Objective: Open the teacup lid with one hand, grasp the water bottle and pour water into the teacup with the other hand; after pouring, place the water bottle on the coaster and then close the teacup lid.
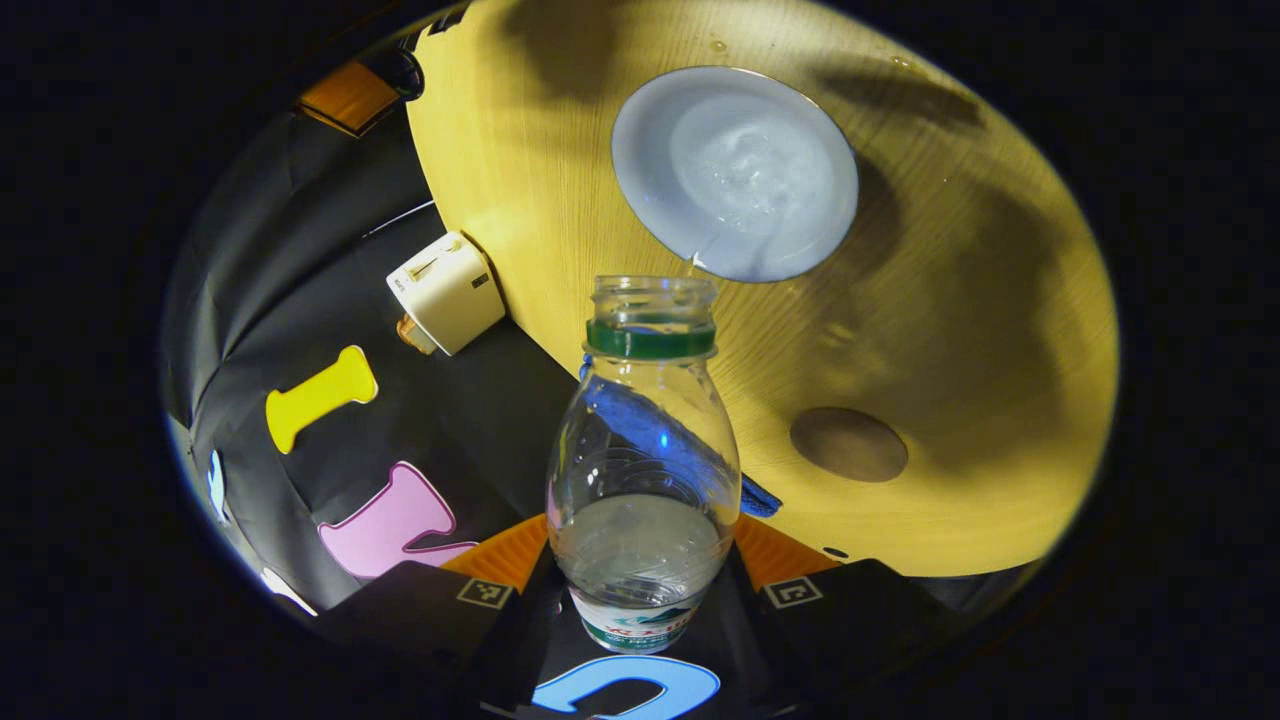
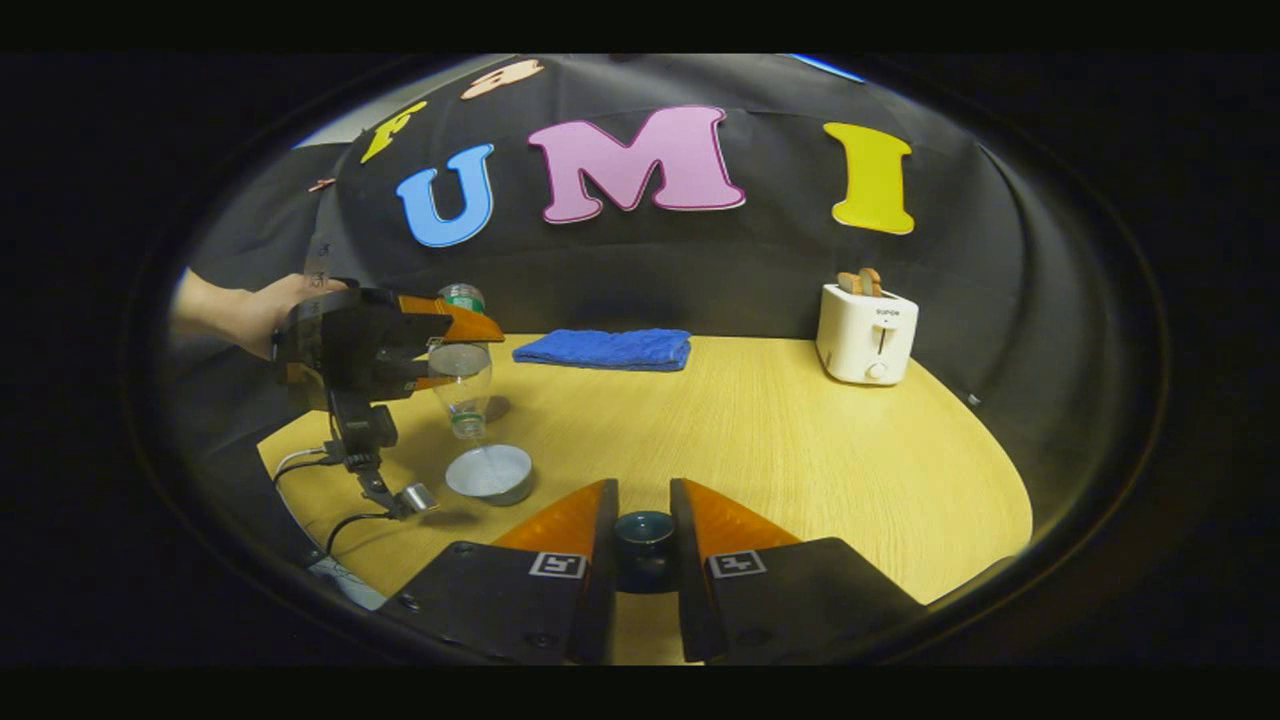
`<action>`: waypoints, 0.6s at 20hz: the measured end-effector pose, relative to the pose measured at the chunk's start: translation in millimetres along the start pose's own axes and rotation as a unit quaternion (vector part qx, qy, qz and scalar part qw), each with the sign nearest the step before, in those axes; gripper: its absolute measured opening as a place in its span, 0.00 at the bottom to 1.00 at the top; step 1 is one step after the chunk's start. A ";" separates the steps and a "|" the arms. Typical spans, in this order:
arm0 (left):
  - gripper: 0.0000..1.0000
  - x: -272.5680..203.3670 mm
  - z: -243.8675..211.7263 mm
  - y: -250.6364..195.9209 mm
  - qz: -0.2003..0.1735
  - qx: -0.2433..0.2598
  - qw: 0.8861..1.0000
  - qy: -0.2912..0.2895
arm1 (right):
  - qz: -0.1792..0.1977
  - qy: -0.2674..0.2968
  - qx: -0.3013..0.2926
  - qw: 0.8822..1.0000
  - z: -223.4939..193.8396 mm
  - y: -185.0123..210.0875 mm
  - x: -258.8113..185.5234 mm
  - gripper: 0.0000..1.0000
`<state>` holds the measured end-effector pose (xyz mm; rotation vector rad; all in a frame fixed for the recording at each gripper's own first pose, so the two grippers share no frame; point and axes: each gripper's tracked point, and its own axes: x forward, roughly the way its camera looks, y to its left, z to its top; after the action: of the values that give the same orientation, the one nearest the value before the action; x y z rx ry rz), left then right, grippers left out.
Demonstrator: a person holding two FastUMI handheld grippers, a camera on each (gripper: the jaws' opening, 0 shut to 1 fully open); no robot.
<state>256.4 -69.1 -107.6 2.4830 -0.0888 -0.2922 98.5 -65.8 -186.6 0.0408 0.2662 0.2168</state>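
My left gripper [image 1: 640, 565] is shut on a clear water bottle [image 1: 640, 470] with a green neck ring, no cap on it. The bottle is tipped mouth-down over the open white teacup [image 1: 735, 175], and a thin stream runs into the water in the cup. In the right gripper view a hand holds that gripper [image 2: 440, 345] with the bottle [image 2: 462, 385] above the teacup [image 2: 489, 472]. My right gripper [image 2: 643, 492] is shut on the dark teacup lid [image 2: 643, 535], held low over the table to the right of the cup. A round brown coaster [image 1: 848, 443] lies near the cup.
A folded blue towel [image 2: 605, 348] lies at the back of the round wooden table [image 2: 760, 430]. A white toaster [image 2: 866, 332] with bread in it stands at the back right. Cables [image 2: 340, 520] trail off the table's left edge.
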 end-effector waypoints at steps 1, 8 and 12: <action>0.76 0.5 -0.2 1.0 -0.001 0.005 1.000 -0.001 | -0.001 -0.001 0.002 1.000 1.2 -0.1 0.6 0.32; 0.76 1.2 -0.9 5.4 -0.003 0.025 1.000 -0.009 | -0.004 -0.007 0.008 1.000 6.3 1.3 3.5 0.30; 0.76 -0.7 -4.6 4.5 -0.015 0.042 0.999 -0.011 | 0.008 -0.013 0.004 1.000 10.5 10.0 2.2 0.30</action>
<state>256.8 -69.9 -101.2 2.5673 -0.0749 -0.3359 101.3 -55.6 -176.3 0.0528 0.2409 0.2317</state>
